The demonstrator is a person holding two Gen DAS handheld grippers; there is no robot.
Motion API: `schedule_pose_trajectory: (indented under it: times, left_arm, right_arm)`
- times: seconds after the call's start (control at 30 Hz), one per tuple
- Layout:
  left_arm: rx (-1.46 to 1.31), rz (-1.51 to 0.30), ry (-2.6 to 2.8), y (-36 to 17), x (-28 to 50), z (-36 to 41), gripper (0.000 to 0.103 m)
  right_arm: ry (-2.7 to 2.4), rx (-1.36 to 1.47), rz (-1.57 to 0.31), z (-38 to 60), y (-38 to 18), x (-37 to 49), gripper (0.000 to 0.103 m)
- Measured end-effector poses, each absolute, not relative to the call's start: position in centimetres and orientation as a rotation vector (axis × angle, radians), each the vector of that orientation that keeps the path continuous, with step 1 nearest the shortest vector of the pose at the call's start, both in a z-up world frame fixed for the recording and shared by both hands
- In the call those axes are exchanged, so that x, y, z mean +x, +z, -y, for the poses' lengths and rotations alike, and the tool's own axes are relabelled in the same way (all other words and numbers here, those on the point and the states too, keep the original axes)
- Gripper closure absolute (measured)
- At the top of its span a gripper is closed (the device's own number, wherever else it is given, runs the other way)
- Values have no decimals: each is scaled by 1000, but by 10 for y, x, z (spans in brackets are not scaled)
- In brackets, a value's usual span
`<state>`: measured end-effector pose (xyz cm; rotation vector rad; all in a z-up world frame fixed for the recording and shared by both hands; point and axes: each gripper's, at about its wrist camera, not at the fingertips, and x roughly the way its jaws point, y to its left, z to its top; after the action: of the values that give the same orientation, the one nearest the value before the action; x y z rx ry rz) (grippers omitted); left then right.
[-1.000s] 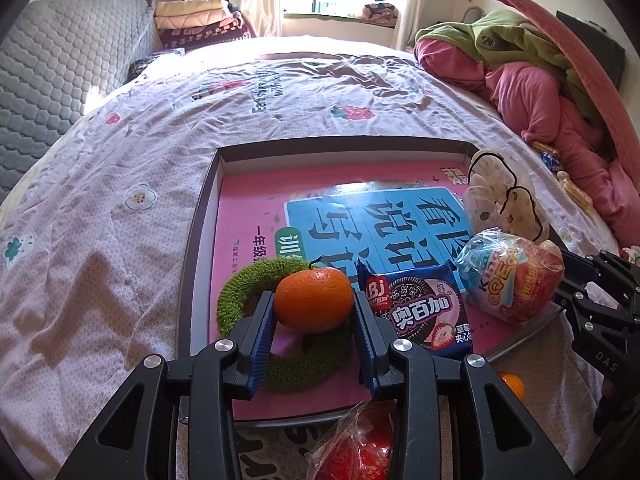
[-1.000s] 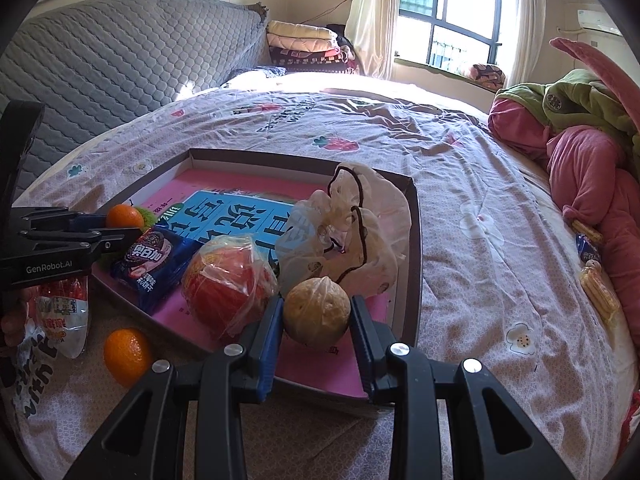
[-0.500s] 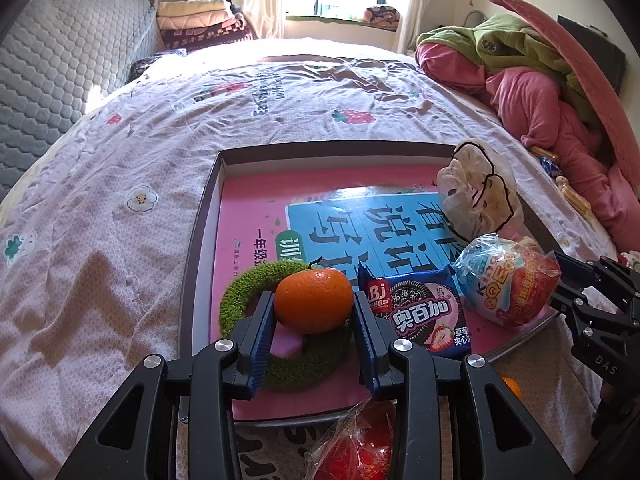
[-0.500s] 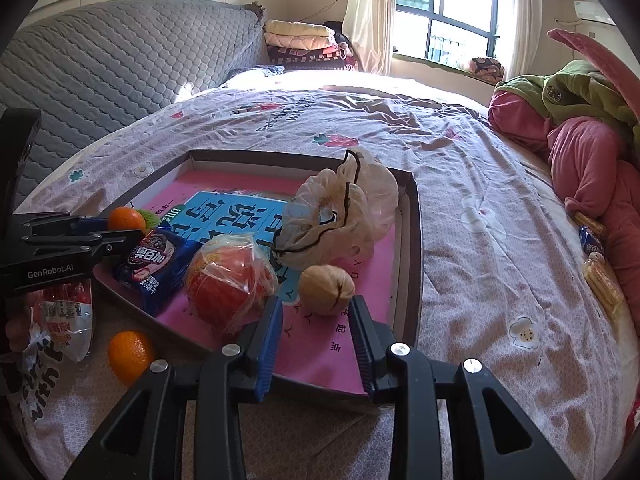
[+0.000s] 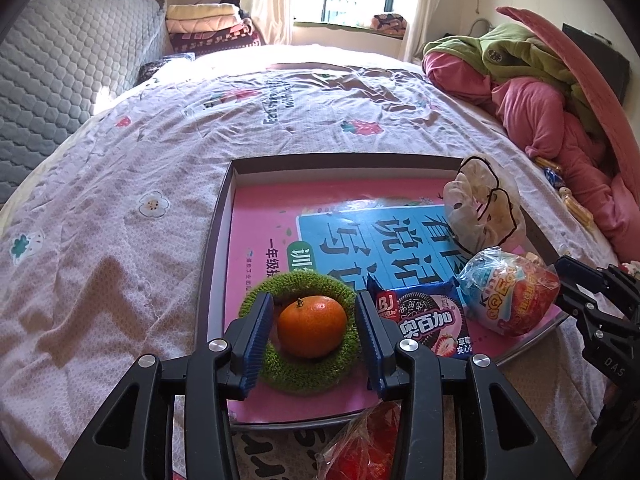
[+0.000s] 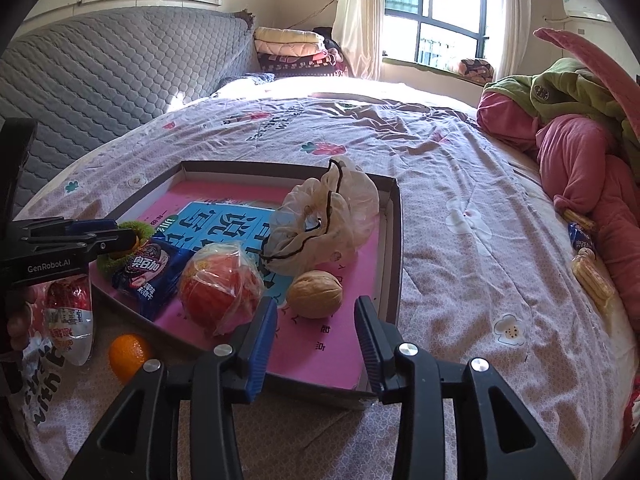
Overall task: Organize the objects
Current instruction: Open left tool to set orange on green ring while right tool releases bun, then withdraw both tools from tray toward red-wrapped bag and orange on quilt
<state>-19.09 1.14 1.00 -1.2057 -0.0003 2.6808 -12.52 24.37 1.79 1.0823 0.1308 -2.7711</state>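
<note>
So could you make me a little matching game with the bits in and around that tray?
Things:
1. tangerine
2. walnut
3. cookie packet
4. second tangerine

Places:
a. on the bedsheet, outside the tray
b. inside the green knitted ring
c. between ring and wrapped red ball
d. in front of the crumpled clear bag

Pairs: 1-b, 2-d, 3-c, 4-a
</note>
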Motion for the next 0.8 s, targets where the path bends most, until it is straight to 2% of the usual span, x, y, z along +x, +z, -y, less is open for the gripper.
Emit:
schedule_pose_trajectory:
  times: [0.4, 0.6, 0.8]
  left_arm:
    - [-1187, 6, 2691, 18, -185, -11, 58]
    - [-1183, 10, 2692, 21, -183, -13, 54]
    - [-1183, 4, 2698, 22, -181, -13, 49]
  right_arm:
    - [-2778, 1047, -100, -245, 24, -122, 58]
    - [-2781, 1035, -105, -244, 27, -120, 58]
    - [-2792, 1026, -102, -246, 28, -118, 53]
